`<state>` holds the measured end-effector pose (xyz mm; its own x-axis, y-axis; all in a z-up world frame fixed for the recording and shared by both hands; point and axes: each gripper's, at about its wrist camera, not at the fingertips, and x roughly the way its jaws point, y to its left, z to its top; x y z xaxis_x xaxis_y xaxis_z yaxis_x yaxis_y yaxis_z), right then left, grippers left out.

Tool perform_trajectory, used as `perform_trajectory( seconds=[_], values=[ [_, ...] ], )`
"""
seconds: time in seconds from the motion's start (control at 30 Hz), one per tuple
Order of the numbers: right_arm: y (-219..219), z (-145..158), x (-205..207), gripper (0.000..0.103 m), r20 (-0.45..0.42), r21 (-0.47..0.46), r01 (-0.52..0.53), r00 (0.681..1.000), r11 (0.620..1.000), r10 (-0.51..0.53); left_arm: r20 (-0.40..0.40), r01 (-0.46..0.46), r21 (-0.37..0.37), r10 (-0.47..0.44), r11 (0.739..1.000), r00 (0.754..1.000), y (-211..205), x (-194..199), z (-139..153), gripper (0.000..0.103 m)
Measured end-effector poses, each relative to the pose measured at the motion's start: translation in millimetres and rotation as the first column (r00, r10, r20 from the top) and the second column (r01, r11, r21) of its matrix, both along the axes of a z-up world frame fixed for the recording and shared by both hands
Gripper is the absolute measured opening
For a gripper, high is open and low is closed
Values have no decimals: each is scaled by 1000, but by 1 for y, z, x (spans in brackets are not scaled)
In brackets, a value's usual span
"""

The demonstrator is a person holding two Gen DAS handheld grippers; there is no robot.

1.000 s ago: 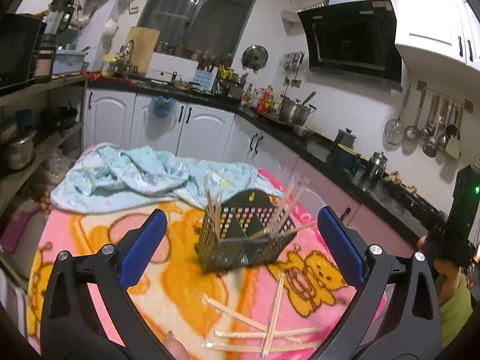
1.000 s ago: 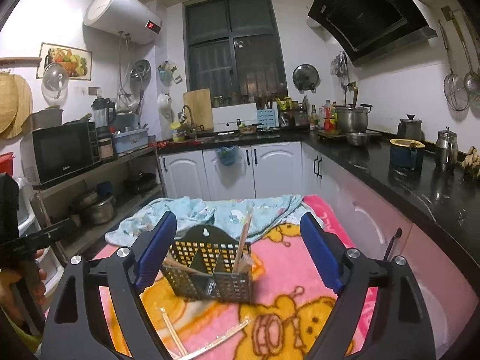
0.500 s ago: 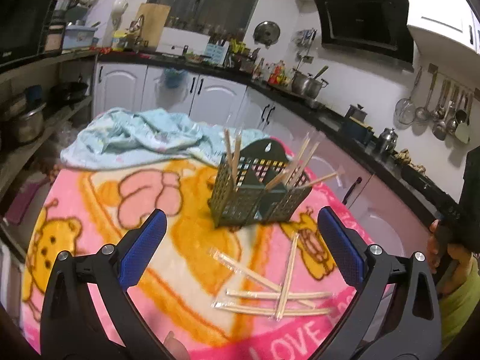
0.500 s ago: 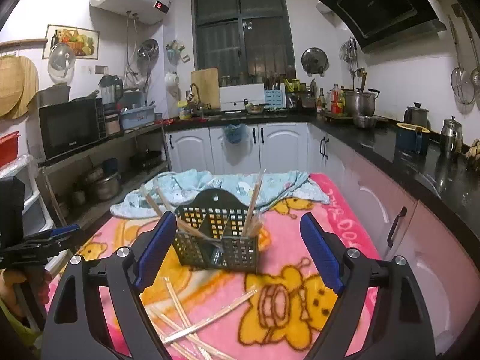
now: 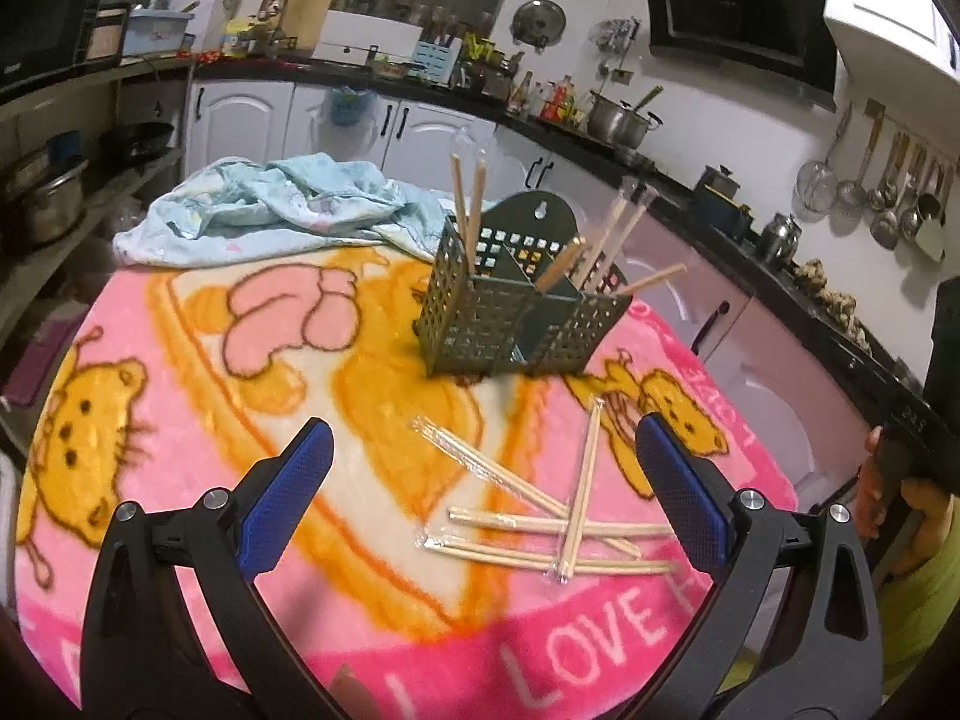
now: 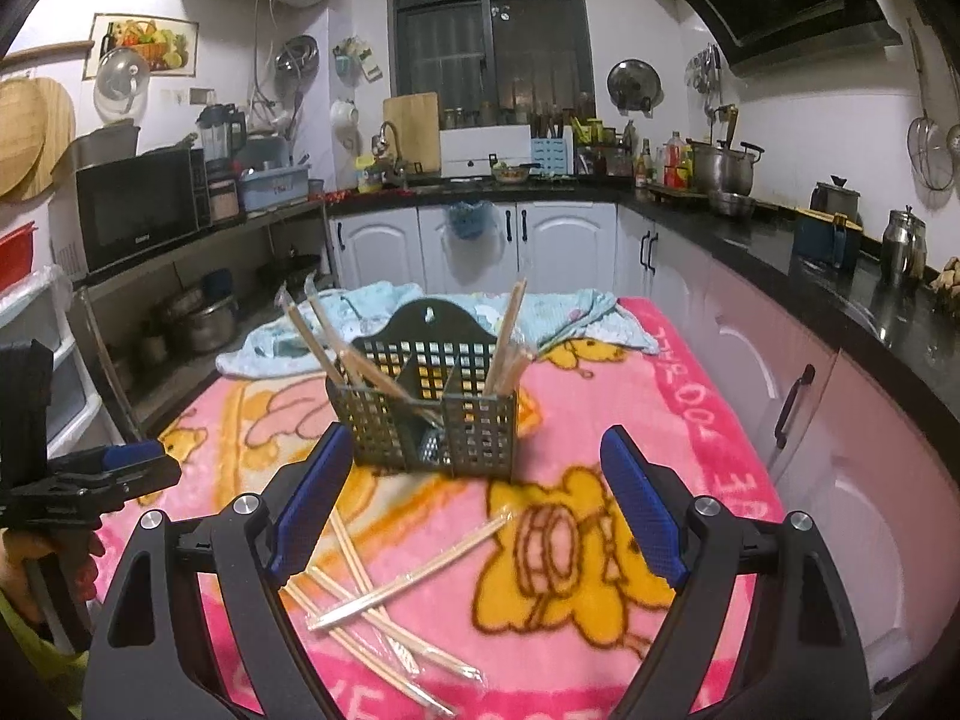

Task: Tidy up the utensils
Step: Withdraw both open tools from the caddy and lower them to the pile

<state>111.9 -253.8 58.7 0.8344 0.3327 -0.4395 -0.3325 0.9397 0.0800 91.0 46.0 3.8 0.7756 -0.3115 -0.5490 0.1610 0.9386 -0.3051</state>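
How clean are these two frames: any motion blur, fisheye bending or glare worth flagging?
Left wrist view: slight motion smear on the blanket and utensil basket; the counter edge bows strongly. Right wrist view: sharper, basket crisp, loose chopsticks a little soft near the bottom; dark vignette at the corners. Even indoor light, no strong glare.

Wooden chopsticks (image 5: 543,531) in glossy clear wrappers lie on a fuzzy blanket (image 5: 180,396) by a matt perforated plastic caddy (image 5: 510,324).

Open pink blanket (image 5: 372,540) directly ahead of left hand-held gripper (image 5: 480,498). Just right of centre, loose wrapped chopsticks (image 5: 558,528). Farther ahead, perforated caddy (image 5: 510,324) with sticks leaning outward. Beyond, crumpled blue cloth (image 5: 282,210). Clear blanket right of right hand-held gripper (image 6: 474,504).
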Motion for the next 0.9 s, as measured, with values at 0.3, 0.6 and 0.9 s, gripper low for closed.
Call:
perform_trajectory(
  seconds=[0.3,0.6,0.9],
  values=[
    [-8,-16,6,82,-37,-13,31,999,999,-31,-44,42,19,-41,999,998,-14,0,-17,92],
    [-7,-32,11,82,-73,-29,42,996,999,-44,-101,71,21,-68,997,993,-21,3,-37,92],
    [0,-46,18,82,-107,-46,32,994,998,-36,-153,87,3,-86,996,984,-23,7,-54,92]
  ],
)
